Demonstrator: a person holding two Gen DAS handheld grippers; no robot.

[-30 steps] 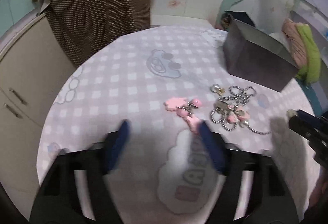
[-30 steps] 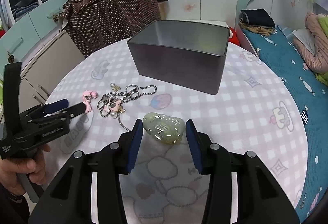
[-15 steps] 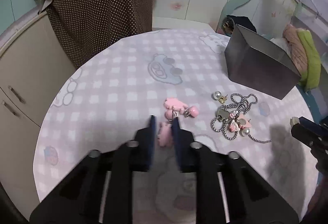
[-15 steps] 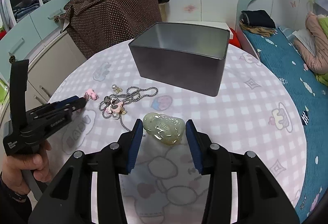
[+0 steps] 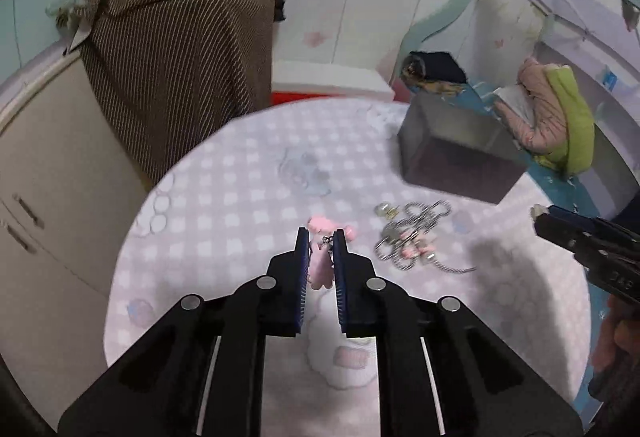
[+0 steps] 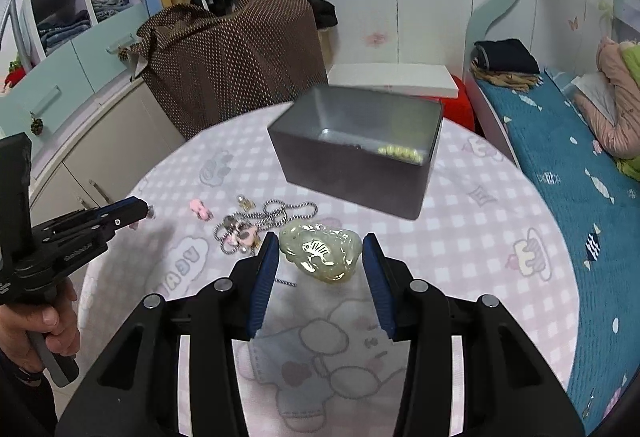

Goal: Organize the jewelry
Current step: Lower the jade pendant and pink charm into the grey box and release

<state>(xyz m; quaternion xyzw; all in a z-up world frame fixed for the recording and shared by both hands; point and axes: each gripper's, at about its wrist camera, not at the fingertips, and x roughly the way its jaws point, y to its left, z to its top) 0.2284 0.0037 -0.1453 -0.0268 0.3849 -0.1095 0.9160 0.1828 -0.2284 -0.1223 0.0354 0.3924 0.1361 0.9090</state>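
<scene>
My left gripper point(image 5: 321, 237) is shut on a small pink charm point(image 5: 320, 267) and holds it above the round table; a second pink piece point(image 5: 325, 224) lies just beyond it. From the right wrist view the left gripper point(image 6: 140, 211) hovers at the left. My right gripper point(image 6: 320, 239) is shut on a pale green jade pendant point(image 6: 320, 253), lifted off the cloth. A tangled silver chain with charms point(image 6: 264, 221) and a pearl earring point(image 6: 246, 202) lie between the two grippers. Behind them stands an open grey metal box point(image 6: 356, 157) with yellow beads point(image 6: 400, 151) inside.
The round table point(image 6: 500, 237) wears a pink checked cloth with cartoon prints. A brown dotted cover point(image 6: 240, 57) drapes furniture behind the table, beside low cabinets point(image 6: 112, 141). A bed point(image 6: 560, 157) runs along the right. A person's hand point(image 6: 48, 321) grips the left tool.
The left gripper closed on the pink charm and lifted it off the table. The right gripper rose a little with the jade pendant still between its pads.
</scene>
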